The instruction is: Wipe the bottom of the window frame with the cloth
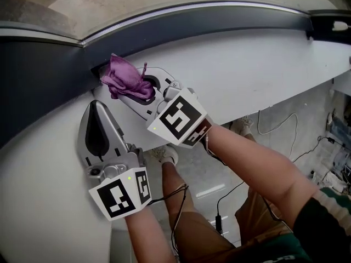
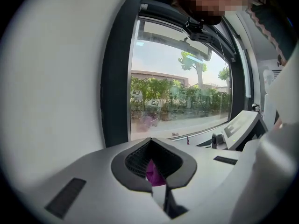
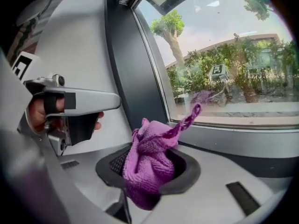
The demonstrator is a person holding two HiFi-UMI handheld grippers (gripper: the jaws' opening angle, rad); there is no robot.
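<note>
Purple cloth (image 1: 125, 80) bunched in the right gripper (image 1: 131, 92), jaws clamped on it, touching the dark window frame (image 1: 44, 75) at its bottom edge. Left gripper (image 1: 97, 107) just beside, jaws together, over the white sill (image 1: 247, 70).

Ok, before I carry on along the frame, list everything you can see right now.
cloth: one, purple, bunched at the frame's edge
window frame: one, dark grey, across the top of the head view
glass: one pane, clear, inside the frame
ledge: one, white, below the frame
trees: several, green, outside the glass
cables: at least two, white and black, on the floor
shoes: two, pale, on the floor
forearms: two, behind the grippers
right hand-held gripper: one, white, shut on the cloth
left hand-held gripper: one, white, jaws together, below the cloth in the head view
</note>
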